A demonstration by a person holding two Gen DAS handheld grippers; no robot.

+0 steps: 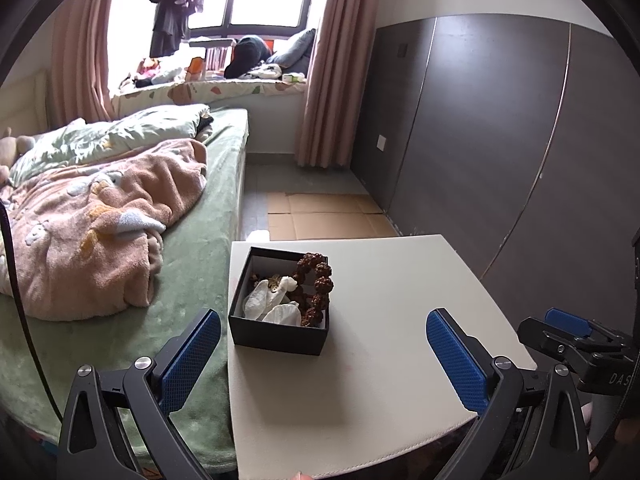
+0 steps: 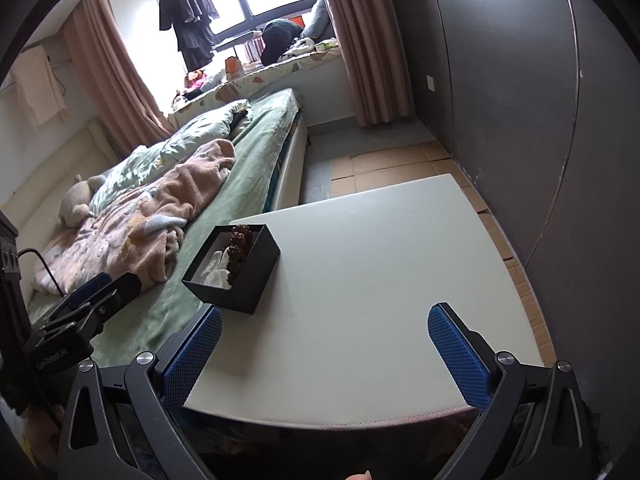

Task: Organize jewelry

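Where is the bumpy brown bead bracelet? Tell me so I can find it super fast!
Find the white table beside the green bed. Near the table's bed-side edge sits a small black box with no lid. The bead bracelet leans against the box's right inner wall, a loop of knobbly dark-brown beads, unlike the smooth white pieces lying next to it.

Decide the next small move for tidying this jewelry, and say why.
Probably bring the left gripper forward over the box toward the bead bracelet. Both grippers are open and empty, and the bracelet leans against the box's right wall, nearest to reach.
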